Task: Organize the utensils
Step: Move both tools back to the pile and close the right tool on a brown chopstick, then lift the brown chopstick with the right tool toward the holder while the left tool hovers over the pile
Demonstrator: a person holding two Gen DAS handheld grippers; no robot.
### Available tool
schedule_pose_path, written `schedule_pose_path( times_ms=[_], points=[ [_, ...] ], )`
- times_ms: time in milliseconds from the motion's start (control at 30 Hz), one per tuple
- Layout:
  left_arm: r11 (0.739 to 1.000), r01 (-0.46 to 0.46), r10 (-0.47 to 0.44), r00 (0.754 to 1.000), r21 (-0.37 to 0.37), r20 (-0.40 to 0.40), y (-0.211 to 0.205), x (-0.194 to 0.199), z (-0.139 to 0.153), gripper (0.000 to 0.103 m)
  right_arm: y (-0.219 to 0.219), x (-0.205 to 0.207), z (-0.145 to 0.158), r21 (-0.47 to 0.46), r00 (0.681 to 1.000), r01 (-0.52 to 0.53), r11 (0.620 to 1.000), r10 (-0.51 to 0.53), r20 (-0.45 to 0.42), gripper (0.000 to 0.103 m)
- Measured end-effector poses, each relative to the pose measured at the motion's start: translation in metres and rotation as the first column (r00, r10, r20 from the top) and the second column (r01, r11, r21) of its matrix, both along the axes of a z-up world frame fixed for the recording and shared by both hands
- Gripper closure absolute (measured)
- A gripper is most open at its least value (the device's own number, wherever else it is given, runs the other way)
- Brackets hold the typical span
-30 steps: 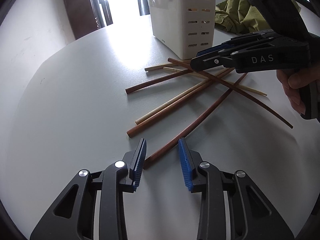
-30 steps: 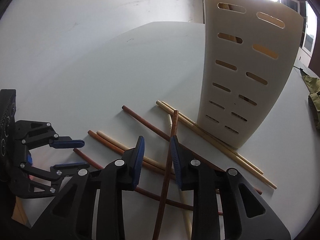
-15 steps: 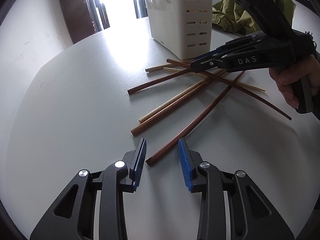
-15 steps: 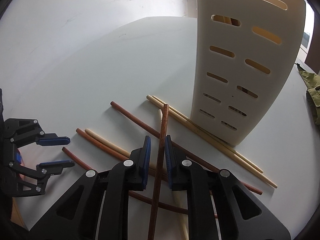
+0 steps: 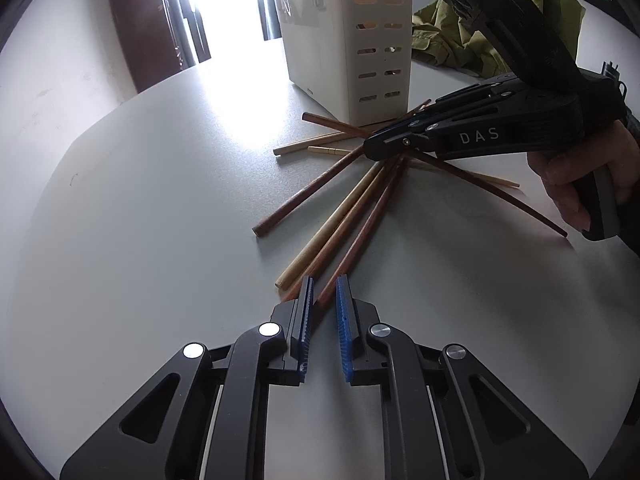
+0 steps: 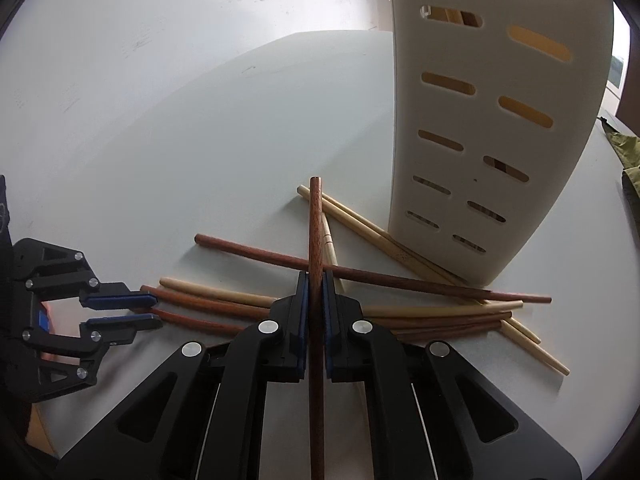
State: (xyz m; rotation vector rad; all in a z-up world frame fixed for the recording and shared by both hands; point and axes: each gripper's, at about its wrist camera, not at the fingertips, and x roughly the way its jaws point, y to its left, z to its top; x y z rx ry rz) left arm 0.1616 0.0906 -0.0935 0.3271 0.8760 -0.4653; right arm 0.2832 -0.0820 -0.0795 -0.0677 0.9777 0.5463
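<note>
Chopsticks (image 5: 344, 216) scattered on grey table (image 5: 140, 220) w/ white caddy (image 5: 352, 40).

A loose pile of long, round wooden chopsticks (image 5: 352, 208), some dark reddish-brown and some pale bamboo, lies crossed on the white table just in front of a tall, cream plastic utensil holder with slotted walls (image 5: 360, 40). The holder stands upright at the far side; more sticks show through its upper slots. Two pale chopsticks (image 6: 372, 232) lie side by side against its base. One dark reddish-brown chopstick (image 6: 315, 240) is raised above the heap, pointing away. Three others fan out together toward the near side, their ends close together.
</note>
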Motion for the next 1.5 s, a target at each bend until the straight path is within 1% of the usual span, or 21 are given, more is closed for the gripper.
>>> schedule_pose_path(
  times_ms=[33,100,133,233,367,500,567,600,633,667,800,867,900,933,967,1100,1167,1300,1400,1500],
  points=[
    [1.0,-0.002,0.002,1.0,-0.01,0.006,0.0,-0.001,0.002,0.103,-0.001,-0.001,0.004,0.012,1.0,0.001,1.0,-0.002,0.01,0.096],
    [0.999,-0.002,0.002,1.0,-0.042,-0.004,0.002,0.0,0.008,0.103,-0.005,-0.002,0.013,0.042,1.0,0.003,0.999,-0.004,0.027,0.096],
    [0.999,0.0,0.0,1.0,-0.047,-0.002,0.001,0.0,0.009,0.103,-0.006,-0.003,0.018,0.053,0.999,0.007,0.999,-0.009,0.037,0.096],
    [0.999,0.006,-0.007,1.0,-0.04,-0.008,-0.002,0.0,0.009,0.103,-0.013,-0.005,0.032,0.083,0.997,0.018,0.996,-0.024,0.068,0.096],
    [1.0,0.026,-0.026,0.999,-0.015,-0.021,-0.009,-0.002,0.002,0.103,-0.022,-0.005,0.045,0.103,0.995,0.032,0.994,-0.042,0.088,0.096],
    [0.999,0.031,-0.031,0.999,0.01,-0.007,-0.013,-0.006,0.003,0.096,-0.026,-0.005,0.042,0.112,0.995,0.037,0.993,-0.046,0.085,0.096],
    [0.999,0.029,-0.029,1.0,0.014,0.003,-0.016,-0.005,0.003,0.078,-0.026,-0.004,0.04,0.117,0.996,0.036,0.992,-0.045,0.081,0.096],
    [0.999,0.029,-0.029,1.0,0.014,0.011,-0.016,-0.004,0.004,0.076,-0.026,-0.004,0.039,0.119,0.996,0.034,0.992,-0.044,0.08,0.096],
    [0.999,0.032,-0.032,0.999,0.013,0.014,-0.018,-0.004,0.005,0.073,-0.01,-0.011,0.04,0.121,0.996,0.034,0.992,-0.044,0.079,0.096],
    [0.999,0.037,-0.037,0.999,0.014,0.015,-0.02,-0.003,0.006,0.072,-0.006,-0.015,0.042,0.122,0.996,0.034,0.992,-0.044,0.079,0.096],
    [0.997,0.06,-0.061,0.998,0.041,0.007,-0.027,0.0,0.001,0.071,-0.014,-0.014,0.038,0.129,0.996,0.037,0.991,-0.048,0.079,0.096],
    [0.996,0.068,-0.068,0.998,0.049,-0.01,-0.029,0.001,-0.004,0.072,-0.026,-0.012,0.039,0.136,0.996,0.04,0.99,-0.051,0.077,0.096],
    [0.997,0.073,-0.072,0.997,0.04,-0.01,-0.029,0.001,-0.004,0.075,-0.027,-0.011,0.039,0.139,0.996,0.043,0.989,-0.054,0.076,0.096],
    [0.996,0.078,-0.077,0.997,0.035,-0.016,-0.029,0.001,-0.004,0.09,-0.032,-0.014,0.042,0.142,0.995,0.045,0.989,-0.057,0.078,0.096],
    [0.996,0.08,-0.079,0.997,0.035,-0.017,-0.029,0.001,-0.004,0.092,-0.034,-0.014,0.042,0.145,0.995,0.047,0.988,-0.059,0.082,0.096],
    [0.995,0.091,-0.09,0.996,0.027,-0.023,-0.03,-0.001,-0.003,0.093,-0.038,-0.019,0.048,0.164,0.993,0.044,0.985,-0.061,0.097,0.096],
    [0.996,0.092,-0.092,0.996,0.011,-0.021,-0.028,-0.004,0.001,0.093,-0.041,-0.024,0.054,0.181,0.992,0.04,0.983,-0.061,0.111,0.096],
    [0.995,0.092,-0.092,0.996,-0.03,0.002,-0.026,-0.01,0.017,0.094,-0.044,-0.031,0.067,0.196,0.987,0.036,0.98,-0.065,0.147,0.096],
    [0.995,0.092,-0.09,0.996,-0.047,0.027,-0.028,-0.018,0.031,0.095,-0.046,-0.037,0.076,0.203,0.983,0.035,0.979,-0.07,0.171,0.096],
    [0.994,0.089,-0.086,0.995,-0.062,0.055,-0.027,-0.024,0.045,0.095,-0.053,-0.043,0.092,0.217,0.976,0.039,0.975,-0.083,0.199,0.096]
  ],
)
